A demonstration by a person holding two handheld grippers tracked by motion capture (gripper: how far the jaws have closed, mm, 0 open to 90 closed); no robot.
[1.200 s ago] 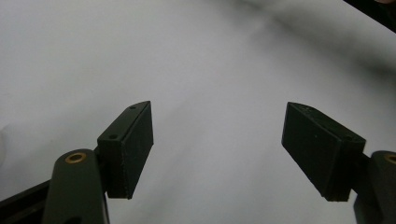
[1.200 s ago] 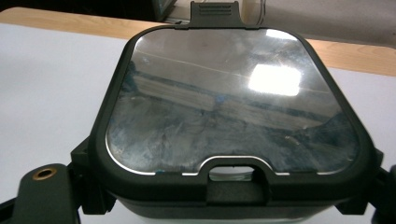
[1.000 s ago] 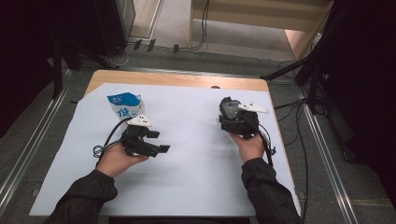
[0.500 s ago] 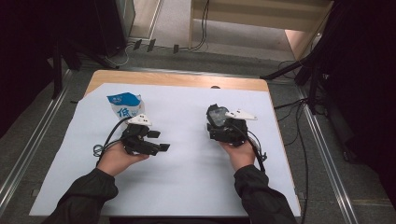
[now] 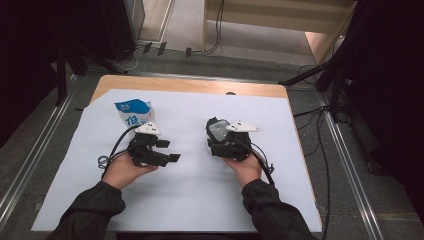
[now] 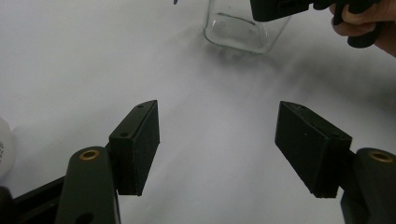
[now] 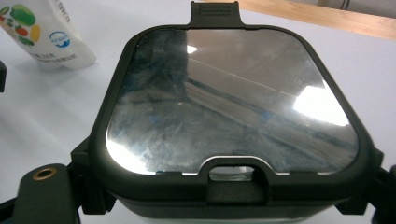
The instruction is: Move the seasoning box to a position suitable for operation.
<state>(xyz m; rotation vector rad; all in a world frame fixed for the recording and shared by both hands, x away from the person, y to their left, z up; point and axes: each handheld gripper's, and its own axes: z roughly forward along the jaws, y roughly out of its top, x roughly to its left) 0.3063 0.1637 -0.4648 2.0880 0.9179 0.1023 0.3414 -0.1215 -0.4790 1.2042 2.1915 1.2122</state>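
While my right gripper [image 5: 220, 139] is clamping a clear glass container [image 6: 243, 29] by its sides, black-rimmed lid [image 7: 233, 107] on top, I am carrying it above the white sheet [image 5: 200, 200], near the middle of the table [image 5: 200, 86]. My left gripper [image 5: 167, 150] is waiting well apart from it with its jaws spread wide and nothing between them, having just eased in slightly. I am judging the glass walls slick: if my grip loosens or I tilt, the container could slip and knock on the table, or the lid could come loose. Swinging further left could also bump the milk carton [image 5: 134, 114] standing beyond my left gripper. My left gripper view is showing the see-through base under the far gripper; my right gripper view is giving the lid's tab and glossy top instead.
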